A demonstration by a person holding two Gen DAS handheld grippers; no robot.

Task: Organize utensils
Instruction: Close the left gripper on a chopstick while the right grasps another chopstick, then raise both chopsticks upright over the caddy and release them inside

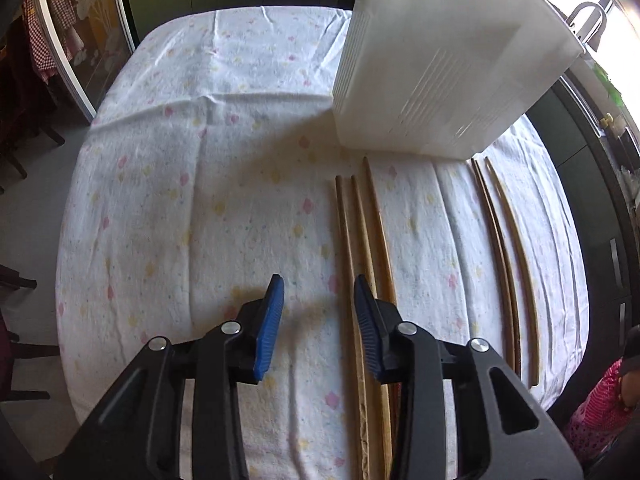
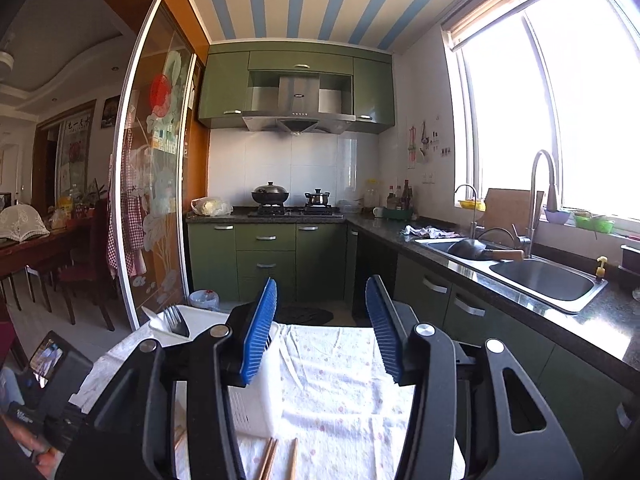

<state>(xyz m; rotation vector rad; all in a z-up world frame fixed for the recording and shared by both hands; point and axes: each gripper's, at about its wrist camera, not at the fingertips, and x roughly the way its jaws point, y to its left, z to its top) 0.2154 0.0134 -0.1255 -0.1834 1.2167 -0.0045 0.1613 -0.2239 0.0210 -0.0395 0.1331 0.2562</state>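
My left tool hangs with blue pads apart over thin wooden chopsticks at lower centre; my right tool, parted and empty, faces the white plastic holder.

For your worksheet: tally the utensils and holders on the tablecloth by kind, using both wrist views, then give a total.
Chopsticks: 5
Fork: 1
White holder: 1
Total: 7

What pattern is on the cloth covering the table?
White tablecloth sprinkled with small pink and yellow flower-like shapes; clearest in the left wrist view.
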